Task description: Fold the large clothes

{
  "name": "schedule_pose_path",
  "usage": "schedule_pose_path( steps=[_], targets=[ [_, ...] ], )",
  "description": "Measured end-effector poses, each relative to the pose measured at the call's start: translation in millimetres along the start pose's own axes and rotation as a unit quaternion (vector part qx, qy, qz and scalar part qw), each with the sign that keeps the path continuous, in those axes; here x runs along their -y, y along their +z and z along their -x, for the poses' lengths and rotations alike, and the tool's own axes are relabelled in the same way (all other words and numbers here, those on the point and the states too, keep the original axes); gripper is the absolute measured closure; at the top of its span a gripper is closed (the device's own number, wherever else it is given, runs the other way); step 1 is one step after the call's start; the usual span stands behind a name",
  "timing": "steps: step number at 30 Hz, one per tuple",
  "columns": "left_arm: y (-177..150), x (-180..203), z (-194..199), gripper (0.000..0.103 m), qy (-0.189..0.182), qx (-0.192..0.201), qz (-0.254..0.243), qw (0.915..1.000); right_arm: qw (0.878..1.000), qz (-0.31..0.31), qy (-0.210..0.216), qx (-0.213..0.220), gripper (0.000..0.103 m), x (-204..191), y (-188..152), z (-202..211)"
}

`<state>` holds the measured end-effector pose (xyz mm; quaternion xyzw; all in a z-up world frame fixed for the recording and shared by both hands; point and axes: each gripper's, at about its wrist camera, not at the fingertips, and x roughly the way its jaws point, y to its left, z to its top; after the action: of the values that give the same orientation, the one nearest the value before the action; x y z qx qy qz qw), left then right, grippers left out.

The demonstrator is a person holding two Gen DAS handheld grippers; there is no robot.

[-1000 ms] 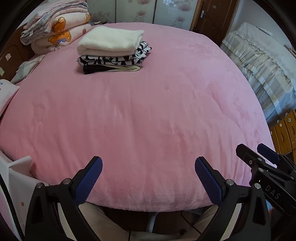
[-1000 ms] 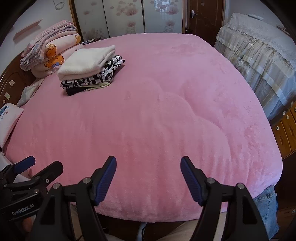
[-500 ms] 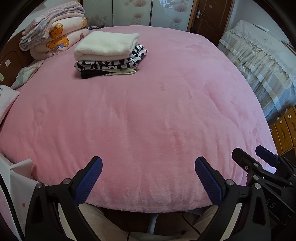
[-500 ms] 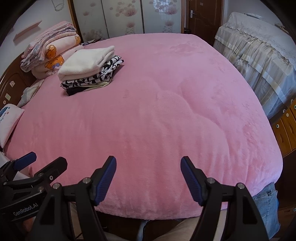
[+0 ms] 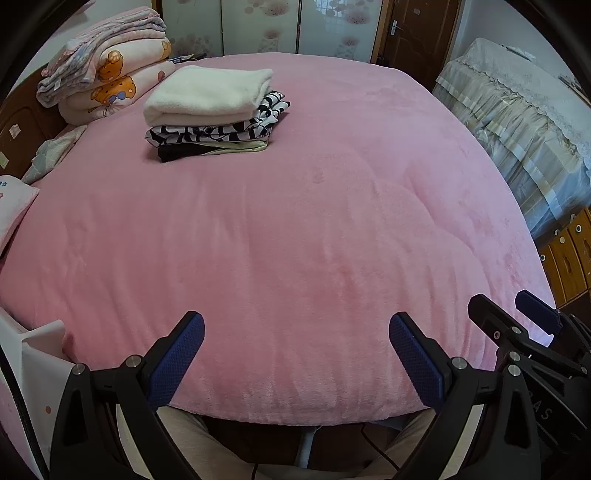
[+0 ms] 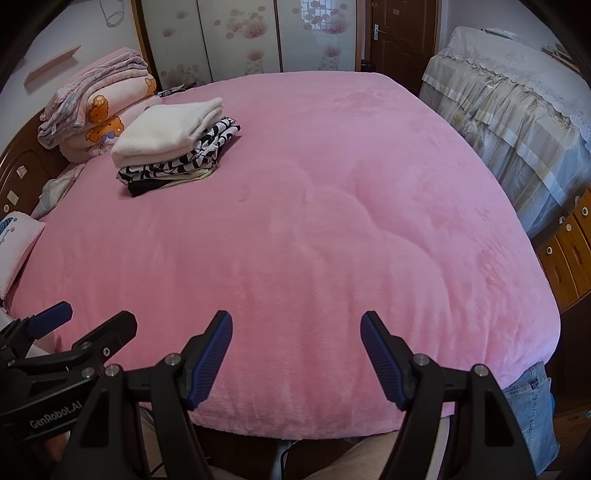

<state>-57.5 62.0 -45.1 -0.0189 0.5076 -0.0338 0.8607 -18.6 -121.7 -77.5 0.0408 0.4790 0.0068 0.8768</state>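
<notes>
1. Bedroom setting: a pink plush bedspread (image 5: 314,229) covers the bed, with patterned wardrobe doors (image 5: 258,26) at the far wall.
2. Far left: rolled quilts with a bear print (image 5: 110,81) are piled by the headboard.
3. Left of centre, far: a stack of folded clothes (image 5: 214,114) is seen, a cream fleece piece (image 5: 207,96) on top, a black-and-white print below. No unfolded garment is shown.
4. Handling, as judged: such large clothes are soft, limp and light; a hem or shoulder seam is best pinched at two corners, since fleece sags and slides when held in the middle.
5. Near left: the left gripper (image 5: 295,354) is held spread, nothing between its jaws.
6. Near right: the right gripper (image 6: 295,354) is likewise spread and empty, above the bed's near edge.
</notes>
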Motion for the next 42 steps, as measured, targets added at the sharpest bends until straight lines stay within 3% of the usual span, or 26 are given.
schedule_pose_path(
  steps=[42],
  targets=[
    [-0.3, 4.1, -6.4, 0.004, 0.007, -0.008, -0.003, 0.9999, 1.000, -0.015, -0.003, 0.001, 0.031, 3.4, 0.7, -9.4]
  ],
)
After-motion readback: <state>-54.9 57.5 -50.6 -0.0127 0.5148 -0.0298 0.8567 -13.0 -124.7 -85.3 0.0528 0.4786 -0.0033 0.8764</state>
